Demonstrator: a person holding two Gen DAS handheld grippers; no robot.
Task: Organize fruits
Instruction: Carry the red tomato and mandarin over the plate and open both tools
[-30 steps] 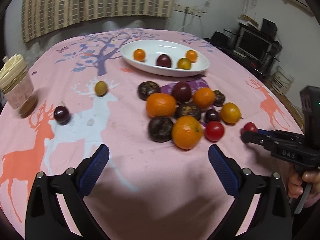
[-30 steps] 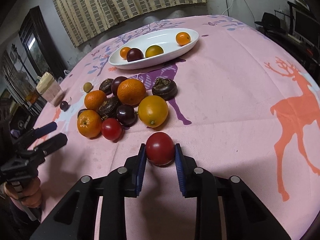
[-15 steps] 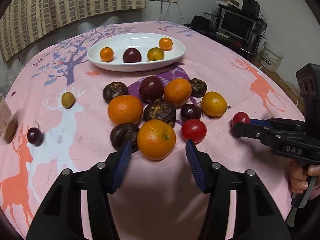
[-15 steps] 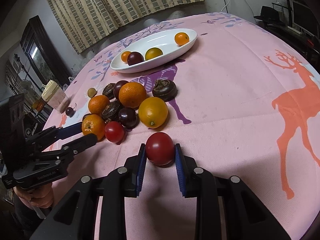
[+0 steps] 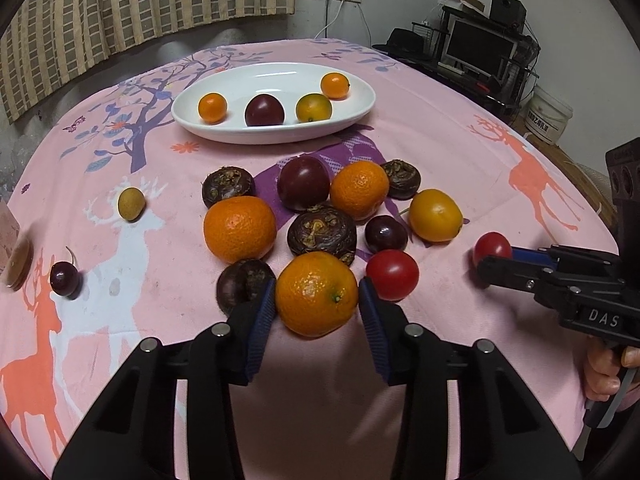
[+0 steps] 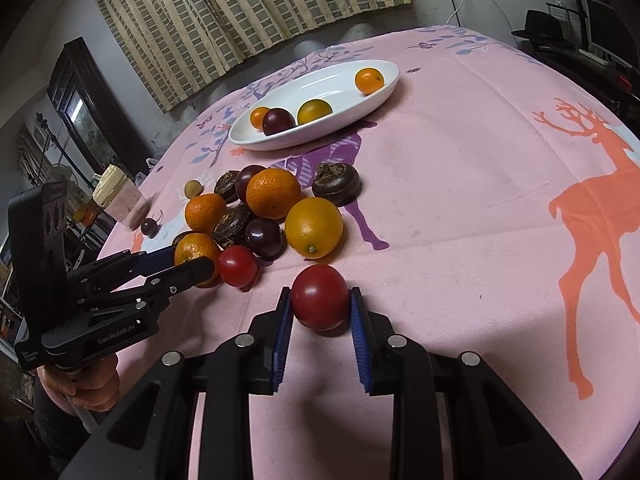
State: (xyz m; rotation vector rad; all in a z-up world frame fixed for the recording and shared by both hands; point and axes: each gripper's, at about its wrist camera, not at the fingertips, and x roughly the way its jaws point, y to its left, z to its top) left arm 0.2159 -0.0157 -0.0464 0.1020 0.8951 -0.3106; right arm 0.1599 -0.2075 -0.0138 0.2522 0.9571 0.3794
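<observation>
A pile of fruit lies mid-table: oranges, dark plums, brown water chestnuts, a yellow citrus [image 5: 435, 215] and a red tomato [image 5: 392, 275]. My left gripper [image 5: 317, 308] has closed around the nearest orange [image 5: 316, 294], pads touching both sides; it also shows in the right wrist view [image 6: 176, 262]. My right gripper [image 6: 320, 312] is shut on another red tomato [image 6: 319, 297] resting on the cloth; it also shows in the left wrist view [image 5: 494, 250]. A white oval plate [image 5: 360, 108] at the back holds several small fruits.
A cherry [image 5: 63, 278] and a small yellow-green fruit [image 5: 131, 204] lie apart on the left. A lidded jar [image 6: 118, 200] stands at the table's left edge. The pink deer-print tablecloth [image 6: 480, 200] covers the round table. Shelves and a monitor stand beyond the right edge.
My left gripper moved forward to the fruit pile and narrowed from wide open to closing on the nearest orange. My right gripper stayed shut on its tomato in place.
</observation>
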